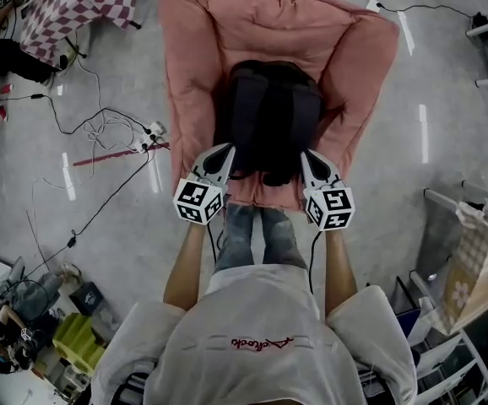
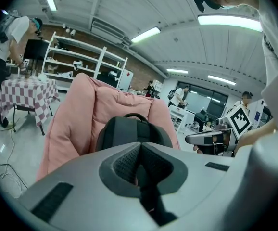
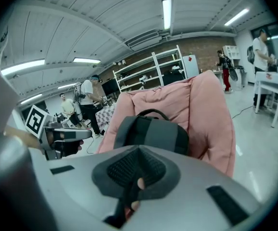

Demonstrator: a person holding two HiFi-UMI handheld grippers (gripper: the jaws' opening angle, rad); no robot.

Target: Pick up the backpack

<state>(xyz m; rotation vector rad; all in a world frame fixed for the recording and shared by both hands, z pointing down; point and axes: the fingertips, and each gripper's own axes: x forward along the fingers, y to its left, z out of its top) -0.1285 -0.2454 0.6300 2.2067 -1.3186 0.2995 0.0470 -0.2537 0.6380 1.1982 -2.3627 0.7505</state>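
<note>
Pink armchair [image 1: 193, 49]: black backpack [image 1: 269, 116] propped on the seat against the backrest, strap side out. Left gripper [image 1: 227, 150] and right gripper [image 1: 306, 154] sit near its lower edge, fingers closed on nothing. Best to open both first, take one strap each, and lift evenly.

- One black backpack [image 1: 269, 116], on the armchair's seat.
- One pink armchair [image 1: 193, 66], on the floor.
- Two grippers: the left hand-held gripper [image 1: 225, 152] and the right hand-held gripper [image 1: 308, 155], at the seat's front edge.
- One table with a checked cloth [image 1: 75, 7], at the floor's far left corner.
- One checked paper bag [image 1: 480, 260], by the floor's right edge.
</note>
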